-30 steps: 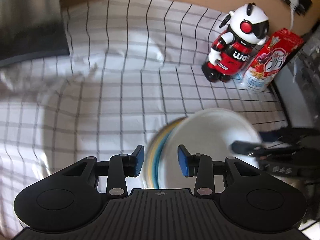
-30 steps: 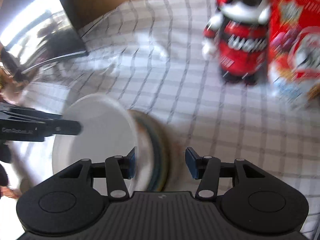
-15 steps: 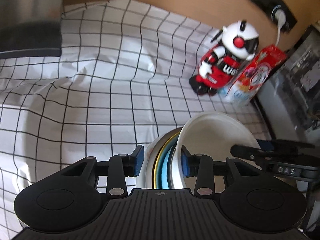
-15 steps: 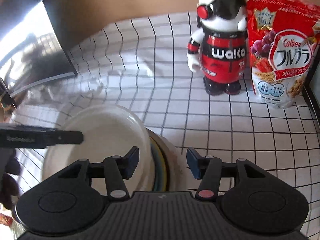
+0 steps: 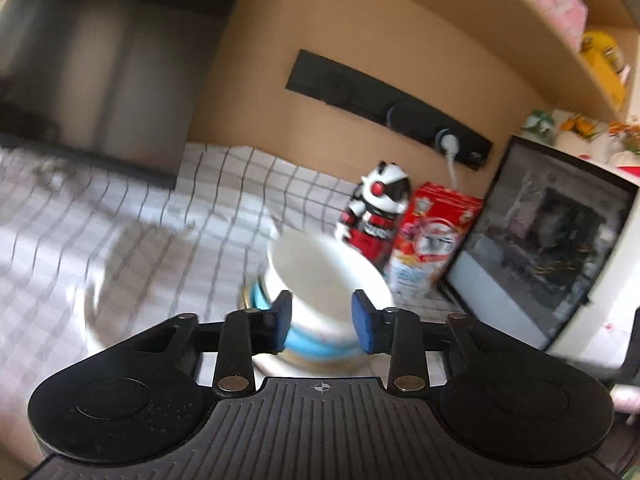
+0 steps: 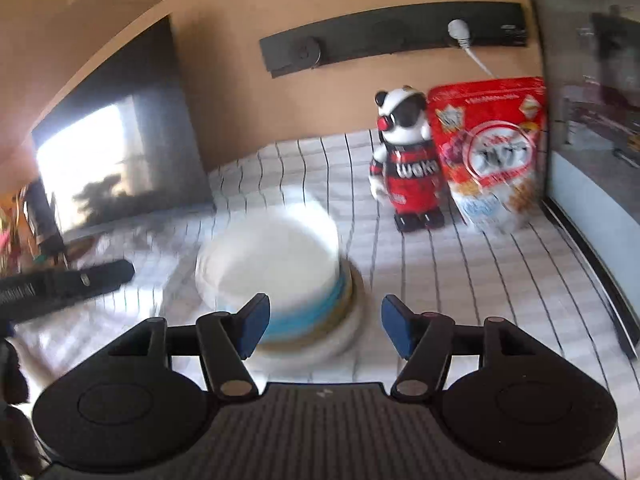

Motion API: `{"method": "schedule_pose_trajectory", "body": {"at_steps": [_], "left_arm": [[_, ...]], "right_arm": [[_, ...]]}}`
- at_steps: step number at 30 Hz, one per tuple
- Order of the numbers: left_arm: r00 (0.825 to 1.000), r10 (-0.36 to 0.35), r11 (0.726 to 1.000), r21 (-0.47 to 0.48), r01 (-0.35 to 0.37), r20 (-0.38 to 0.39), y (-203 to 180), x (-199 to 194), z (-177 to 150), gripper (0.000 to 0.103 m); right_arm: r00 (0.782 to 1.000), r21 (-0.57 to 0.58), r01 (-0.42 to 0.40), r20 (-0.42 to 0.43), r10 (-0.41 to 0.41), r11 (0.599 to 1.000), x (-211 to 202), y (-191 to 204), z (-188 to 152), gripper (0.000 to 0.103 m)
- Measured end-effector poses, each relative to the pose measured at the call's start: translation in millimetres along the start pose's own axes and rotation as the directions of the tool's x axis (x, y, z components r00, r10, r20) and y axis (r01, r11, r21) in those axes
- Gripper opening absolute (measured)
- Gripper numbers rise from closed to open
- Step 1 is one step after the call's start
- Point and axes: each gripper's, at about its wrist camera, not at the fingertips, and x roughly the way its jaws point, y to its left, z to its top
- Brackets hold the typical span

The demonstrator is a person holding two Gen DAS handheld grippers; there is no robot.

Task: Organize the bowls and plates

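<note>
Two open grippers, left gripper [image 5: 322,322] & right gripper [image 6: 324,326], flank round glossy white bowl [image 6: 276,260].

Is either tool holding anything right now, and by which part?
Nothing is held. Left tool and right tool are both open, and the white bowl sits on the stack.

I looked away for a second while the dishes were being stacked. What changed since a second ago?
The white bowl, tilted on edge a second ago, now sits level on the stack of plates. Both the left gripper and the right gripper pulled back and up, fingers open, holding nothing. The toy robot and cereal bag stayed put.
</note>
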Motion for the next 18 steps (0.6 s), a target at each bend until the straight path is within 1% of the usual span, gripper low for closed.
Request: {"method": "schedule_pose_trajectory", "body": {"at_steps": [2, 3, 5, 6, 7, 8, 9, 10, 11, 12, 13, 14, 16, 18], "left_arm": [[1.000, 0.024, 1.000, 0.014, -0.025, 0.014, -13.3, -21.5, -33.2, 0.022], [0.999, 0.047, 0.998, 0.034, -0.048, 0.021, -19.6, -31.0, -46.6, 0.020], [0.991, 0.121, 0.988, 0.092, -0.126, 0.059, -35.1, -51.3, -75.8, 0.019], [0.982, 0.169, 0.978, 0.113, -0.178, 0.081, -41.9, -58.8, -89.5, 0.019], [0.967, 0.230, 0.961, 0.133, -0.244, 0.107, -48.9, -64.2, -104.1, 0.019], [0.947, 0.293, 0.938, 0.156, -0.311, 0.130, -55.4, -67.0, -118.4, 0.019], [0.932, 0.333, 0.919, 0.173, -0.354, 0.139, -60.0, -67.9, -128.9, 0.019], [0.925, 0.360, 0.908, 0.183, -0.378, 0.122, -62.5, -67.1, -140.4, 0.019], [0.931, 0.355, 0.913, 0.185, -0.364, 0.083, -62.2, -66.1, -147.9, 0.018], [0.941, 0.335, 0.925, 0.174, -0.338, 0.046, -61.7, -66.4, -153.3, 0.018], [0.949, 0.314, 0.936, 0.158, -0.313, 0.020, -60.0, -67.4, -158.8, 0.018], [0.953, 0.303, 0.940, 0.161, -0.301, 0.011, -60.1, -69.3, -163.8, 0.018], [0.956, 0.292, 0.937, 0.197, -0.287, 0.003, -62.7, -72.0, -171.9, 0.018], [0.956, 0.293, 0.931, 0.228, -0.285, 0.002, -65.4, -74.7, -179.2, 0.018]], "right_arm": [[1.000, -0.057, 0.023, 0.017, -0.022, 0.998, -21.5, 4.5, -35.5, 0.063], [0.999, -0.079, 0.040, 0.026, -0.038, 0.996, -32.4, 7.0, -52.9, 0.063], [0.998, -0.109, 0.058, 0.037, -0.054, 0.992, -50.0, 13.6, -82.3, 0.063], [0.997, -0.113, 0.064, 0.043, -0.059, 0.992, -55.5, 15.3, -92.3, 0.063], [0.996, -0.108, 0.072, 0.052, -0.067, 0.992, -61.2, 16.4, -102.1, 0.063], [0.995, -0.097, 0.078, 0.062, -0.072, 0.992, -66.2, 17.1, -111.1, 0.063], [0.994, -0.084, 0.086, 0.074, -0.079, 0.993, -69.1, 17.4, -119.6, 0.063], [0.992, -0.069, 0.096, 0.092, -0.089, 0.993, -71.3, 17.3, -128.1, 0.063], [0.989, -0.059, 0.107, 0.109, -0.100, 0.993, -73.1, 17.4, -136.7, 0.063], [0.986, -0.054, 0.124, 0.117, -0.117, 0.991, -74.0, 18.1, -145.0, 0.063], [0.986, -0.052, 0.132, 0.112, -0.126, 0.990, -74.6, 18.7, -153.1, 0.063], [0.987, -0.053, 0.126, 0.104, -0.120, 0.991, -77.1, 20.1, -161.5, 0.063], [0.992, -0.079, 0.104, 0.079, -0.098, 0.991, -79.3, 23.3, -174.7, 0.063], [0.994, -0.104, 0.100, 0.063, -0.094, 0.990, -81.0, 27.0, -181.8, 0.063]]}}
